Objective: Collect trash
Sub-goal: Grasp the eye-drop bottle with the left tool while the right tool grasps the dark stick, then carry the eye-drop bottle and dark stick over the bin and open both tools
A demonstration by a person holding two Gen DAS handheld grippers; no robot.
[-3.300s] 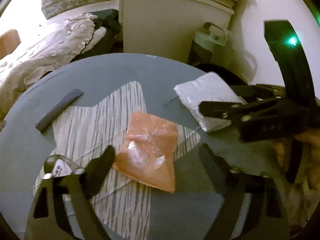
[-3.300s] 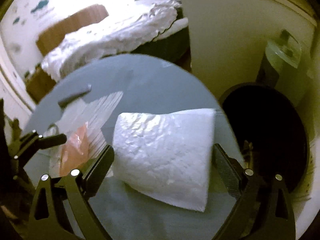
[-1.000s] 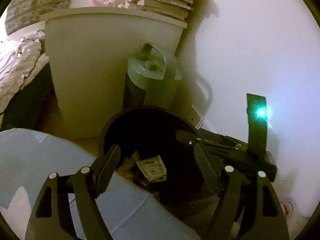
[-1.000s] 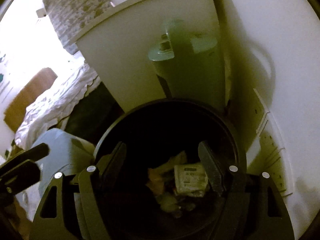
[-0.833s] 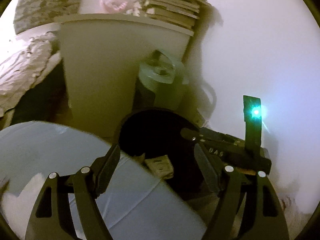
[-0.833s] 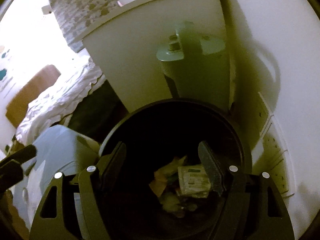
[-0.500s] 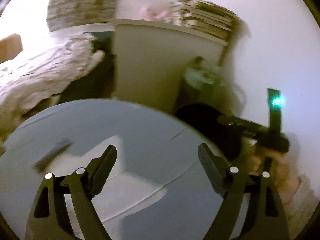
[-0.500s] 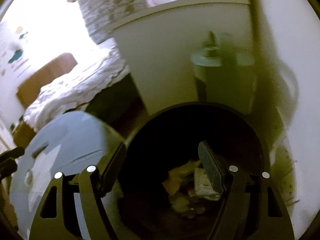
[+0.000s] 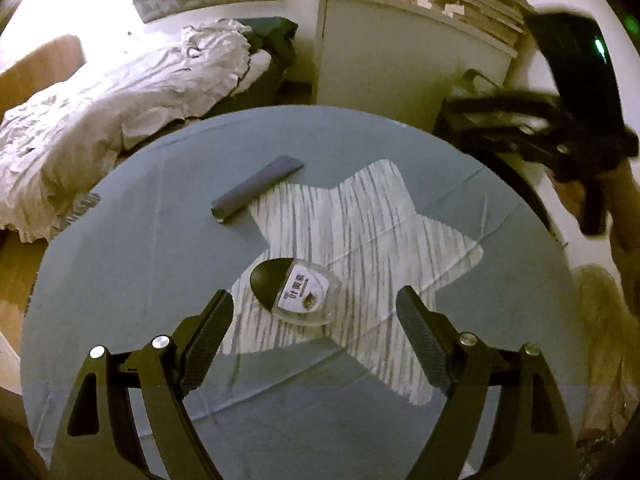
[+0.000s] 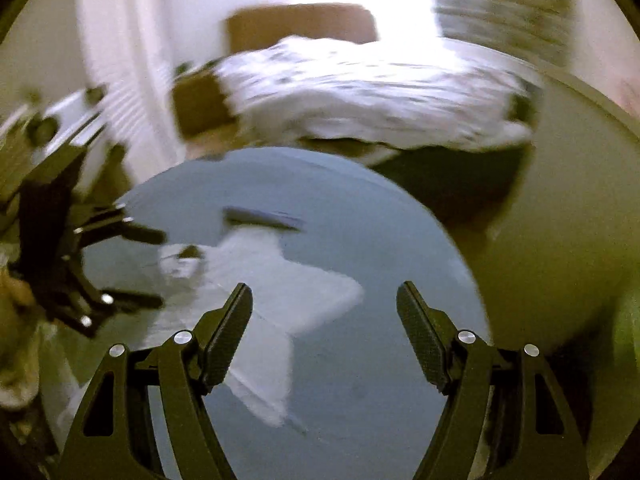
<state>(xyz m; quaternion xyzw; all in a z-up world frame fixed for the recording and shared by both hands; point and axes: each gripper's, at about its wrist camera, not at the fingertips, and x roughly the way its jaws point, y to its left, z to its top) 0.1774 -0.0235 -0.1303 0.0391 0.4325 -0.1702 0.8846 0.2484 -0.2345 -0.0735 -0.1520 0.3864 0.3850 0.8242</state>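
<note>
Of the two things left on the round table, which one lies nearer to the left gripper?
The clear plastic package with the black end, on the striped star mat, just ahead of the open left gripper. The dark grey flat bar lies farther back, off the mat.

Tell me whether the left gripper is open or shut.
Open. The left gripper has its jaws spread wide with nothing between them, above the small plastic package.

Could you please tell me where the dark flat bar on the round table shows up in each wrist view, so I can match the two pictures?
Left wrist view: the dark flat bar lies upper left of centre, beyond the star-shaped mat.
Right wrist view: the bar is a blurred streak left of centre, at the mat's far tip.
Shared landmark: the mat on the round table.
</note>
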